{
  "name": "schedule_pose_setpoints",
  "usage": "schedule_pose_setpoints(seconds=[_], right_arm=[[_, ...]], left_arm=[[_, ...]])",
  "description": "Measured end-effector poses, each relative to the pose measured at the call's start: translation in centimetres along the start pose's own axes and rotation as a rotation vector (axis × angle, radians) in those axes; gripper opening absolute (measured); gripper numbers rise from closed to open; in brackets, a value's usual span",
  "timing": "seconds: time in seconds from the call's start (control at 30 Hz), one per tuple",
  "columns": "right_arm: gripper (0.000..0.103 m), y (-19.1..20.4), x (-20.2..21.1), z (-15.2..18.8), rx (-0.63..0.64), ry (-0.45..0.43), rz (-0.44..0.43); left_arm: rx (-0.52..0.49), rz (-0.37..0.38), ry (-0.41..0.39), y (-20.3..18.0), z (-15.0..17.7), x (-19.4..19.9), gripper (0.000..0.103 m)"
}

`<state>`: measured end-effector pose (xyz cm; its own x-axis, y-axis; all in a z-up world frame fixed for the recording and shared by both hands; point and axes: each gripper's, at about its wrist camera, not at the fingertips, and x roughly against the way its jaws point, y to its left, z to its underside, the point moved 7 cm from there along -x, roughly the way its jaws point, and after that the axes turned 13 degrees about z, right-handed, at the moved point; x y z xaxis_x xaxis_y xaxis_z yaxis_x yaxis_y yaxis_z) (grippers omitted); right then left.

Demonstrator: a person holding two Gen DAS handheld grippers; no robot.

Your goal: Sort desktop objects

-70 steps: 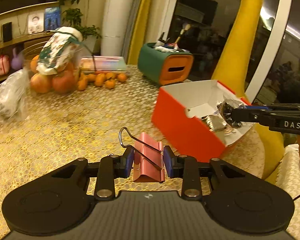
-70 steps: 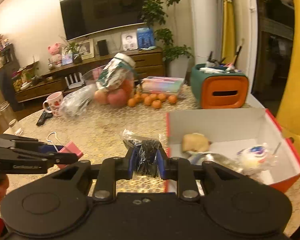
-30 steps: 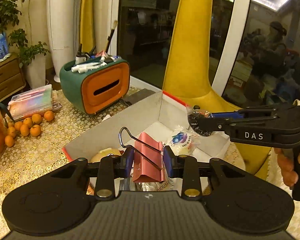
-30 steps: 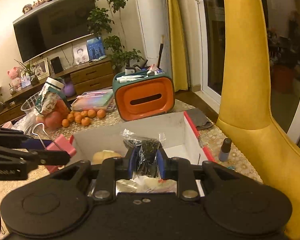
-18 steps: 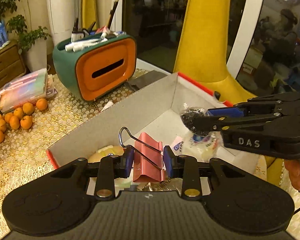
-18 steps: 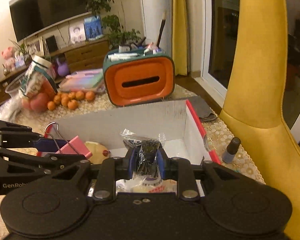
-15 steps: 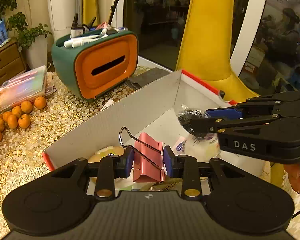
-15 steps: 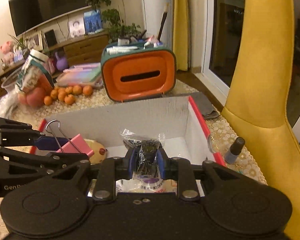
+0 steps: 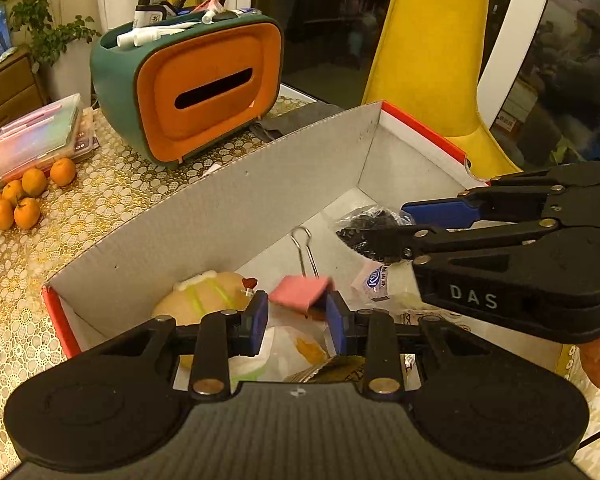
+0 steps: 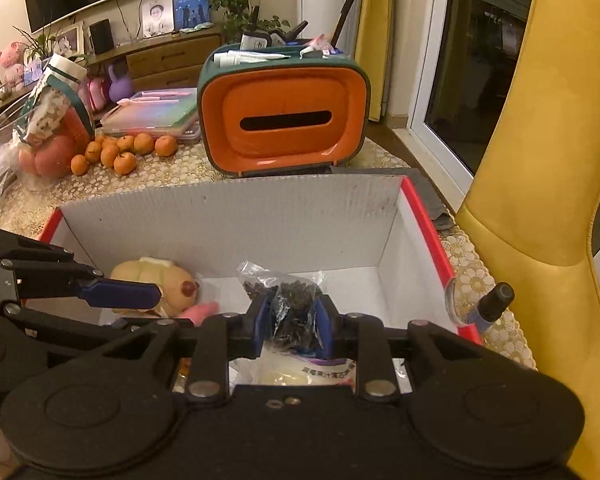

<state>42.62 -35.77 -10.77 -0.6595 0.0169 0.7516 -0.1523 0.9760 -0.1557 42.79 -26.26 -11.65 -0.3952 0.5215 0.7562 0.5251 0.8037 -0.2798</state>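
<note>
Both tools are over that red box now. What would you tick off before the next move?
1. Both tools above the red box: ok.
2. Left tool rid of the pink binder clip: cannot tell; the clip sits tilted at its tips.
3. Right tool rid of the bag of dark bits: not ok; its jaws are opening, with the bag between them.
4. Bare floor in the box for the bag: ok, toward the back right.
5. Small bottle outside the box, clear of both tools: ok.

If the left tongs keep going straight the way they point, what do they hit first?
Probably the pink binder clip, loose just beyond the left tongs, then the packets on the box floor; depth is uncertain.
</note>
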Motion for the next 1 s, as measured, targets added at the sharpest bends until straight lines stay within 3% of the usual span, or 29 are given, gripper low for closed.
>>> schedule_pose_setpoints(seconds=[0.4, 0.9, 0.93, 1.0], right_arm=[[0.050, -1.0, 1.1, 0.5, -0.058, 0.005, -0.006], [0.057, -0.4, 6.9, 2.4, -0.027, -0.027, -0.042], [0.058, -0.3, 7.2, 2.5, -0.025, -0.029, -0.045], [0.059, 0.0, 7.8, 2.9, -0.021, -0.034, -0.051]], left_arm=[[0.023, 0.054, -0.072, -0.9, 0.2, 2.6, 0.031], [0.025, 0.088, -0.148, -3.1, 2.2, 8.0, 0.032], [0.025, 0.088, -0.154, -3.2, 2.3, 8.4, 0.033], [0.031, 0.087, -0.168, -3.3, 2.8, 9.0, 0.050]])
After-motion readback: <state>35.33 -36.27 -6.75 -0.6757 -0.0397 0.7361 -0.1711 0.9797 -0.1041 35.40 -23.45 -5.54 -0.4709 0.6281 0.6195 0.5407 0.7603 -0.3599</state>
